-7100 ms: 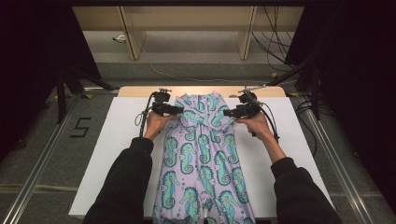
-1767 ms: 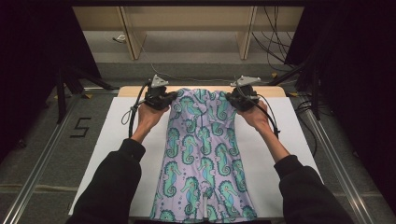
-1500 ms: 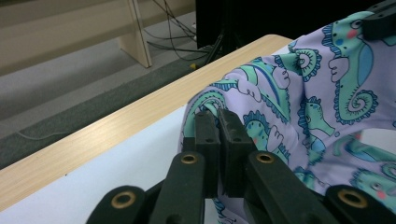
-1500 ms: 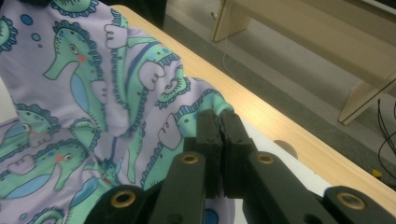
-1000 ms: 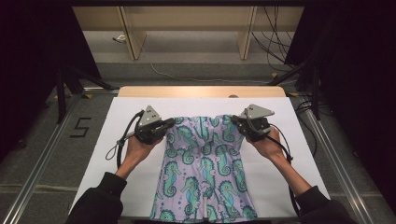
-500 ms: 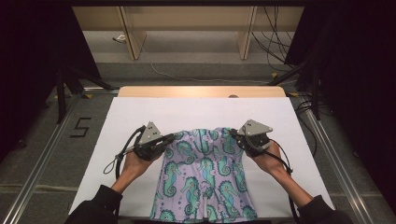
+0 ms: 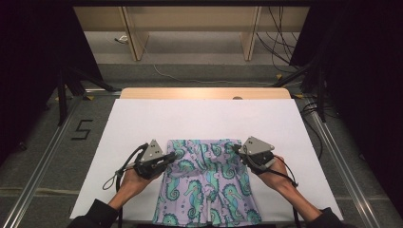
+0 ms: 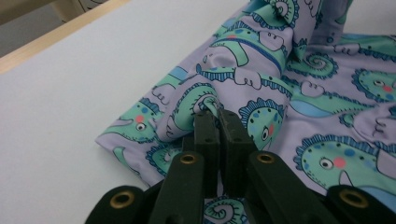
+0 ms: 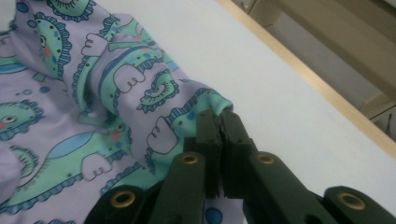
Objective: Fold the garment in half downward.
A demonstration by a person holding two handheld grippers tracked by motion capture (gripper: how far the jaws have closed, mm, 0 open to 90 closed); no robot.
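Observation:
A lilac garment (image 7: 206, 183) printed with green seahorses lies folded over on the white table cover (image 7: 204, 118), near the front edge. My left gripper (image 7: 172, 156) is shut on the garment's upper left corner; in the left gripper view the jaws pinch a fold of the cloth (image 8: 205, 105). My right gripper (image 7: 237, 150) is shut on the upper right corner, and the right gripper view has the cloth edge (image 9: 212, 102) clamped between the jaws. The folded top layer drapes between both grippers over the lower part of the garment.
A wooden table edge (image 7: 204, 92) runs along the back of the white cover. Shelving legs (image 7: 133, 38) and cables (image 7: 280, 42) stand on the floor beyond. Metal rails (image 7: 43, 161) flank the table on both sides.
Both grippers have drawn the garment's top edge toward the near side of the table and lower, folding it over the lower part.

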